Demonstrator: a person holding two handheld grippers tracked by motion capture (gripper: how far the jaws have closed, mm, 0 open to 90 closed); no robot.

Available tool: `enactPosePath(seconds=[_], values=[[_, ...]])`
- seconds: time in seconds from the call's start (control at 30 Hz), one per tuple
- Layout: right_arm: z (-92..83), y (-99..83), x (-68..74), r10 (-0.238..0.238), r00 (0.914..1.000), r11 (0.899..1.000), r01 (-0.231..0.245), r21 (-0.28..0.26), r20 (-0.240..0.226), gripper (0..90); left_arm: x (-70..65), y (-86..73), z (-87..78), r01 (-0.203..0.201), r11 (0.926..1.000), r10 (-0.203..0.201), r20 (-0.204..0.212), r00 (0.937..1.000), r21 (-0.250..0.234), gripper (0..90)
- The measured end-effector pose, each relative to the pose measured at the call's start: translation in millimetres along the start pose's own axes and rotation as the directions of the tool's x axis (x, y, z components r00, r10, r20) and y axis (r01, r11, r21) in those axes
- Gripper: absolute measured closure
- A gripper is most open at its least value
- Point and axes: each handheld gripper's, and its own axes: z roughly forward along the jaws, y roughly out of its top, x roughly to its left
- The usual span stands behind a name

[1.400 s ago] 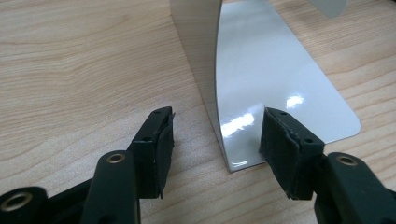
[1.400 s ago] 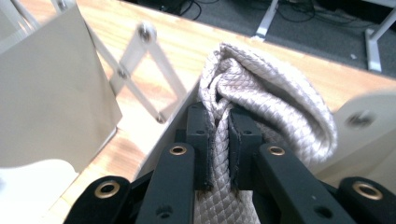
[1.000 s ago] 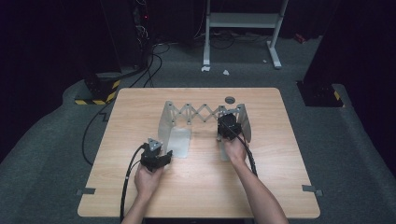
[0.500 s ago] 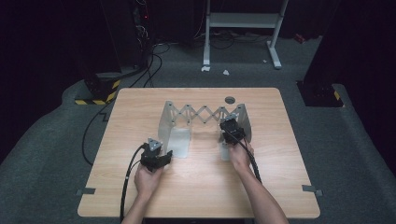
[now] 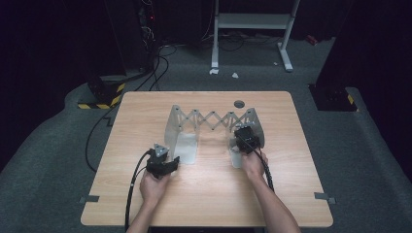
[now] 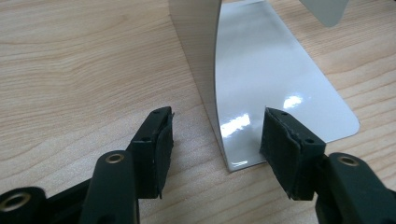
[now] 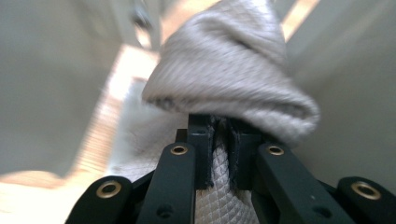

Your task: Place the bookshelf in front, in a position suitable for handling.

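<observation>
A metal expanding rack (image 5: 214,119) with a scissor lattice stands mid-table, an upright end plate on each side. My left gripper (image 5: 171,160) rests low at the near corner of the left end's flat base plate (image 6: 271,74), jaws open on either side of that corner (image 6: 217,126) without touching it. The right gripper (image 5: 242,133) is at the rack's right end plate (image 5: 252,121). It is shut (image 7: 219,123) on a pale grey cloth (image 7: 229,65), which bunches over the fingertips between blurred light metal walls.
The wooden table (image 5: 145,116) has a round cable hole (image 5: 238,104) behind the rack. Cables trail from both grippers toward the near edge. Beyond the table are a dark floor, a white stand (image 5: 252,22) and black equipment (image 5: 104,85).
The right gripper with the cloth has slid a little toward the near side and to the right along the rack's right end. The left gripper has stayed still.
</observation>
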Motion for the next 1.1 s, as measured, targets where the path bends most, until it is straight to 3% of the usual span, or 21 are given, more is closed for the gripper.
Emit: enactPosePath(seconds=[0.1,0.23,0.53,0.7,0.8,0.93,1.1], values=[[3.8,-4.5,-3.1,0.026,0.9997,1.0,-0.026,-0.005,0.0,82.4,0.0,0.0,0.0,0.0,1.0,0.0,0.0,1.0,0.0,43.8],[-6.3,-0.6,-6.4,0.051,0.9987,0.998,-0.051,-0.043,-0.01,82.8,0.0,0.0,0.1,0.0,1.0,0.0,0.0,1.0,0.0,43.9],[-58.2,28.3,-21.4,0.102,0.9938,0.971,-0.109,-0.213,-0.044,82.9,0.1,0.1,0.0,-0.002,1.0,0.002,-0.001,1.0,0.0,43.8],[-77.9,43.8,-23.5,0.081,0.9965,0.961,-0.083,-0.264,-0.019,83.0,0.1,0.1,0.0,-0.002,1.0,0.002,-0.001,1.0,0.0,43.8],[-74.1,41.4,-20.5,0.058,0.9983,0.965,-0.054,-0.256,0.009,83.0,0.1,0.1,0.0,-0.002,1.0,0.002,-0.001,1.0,0.0,43.8],[-55.5,29.2,-13.5,0.026,0.9993,0.98,-0.02,-0.199,0.027,83.1,0.1,0.1,0.0,-0.001,1.0,0.001,-0.001,1.0,0.0,43.8],[-24.4,9.8,-8.1,0.014,0.9999,0.996,-0.014,-0.09,-0.005,83.0,0.1,0.1,0.0,-0.001,1.0,0.001,-0.001,1.0,0.0,43.8]])
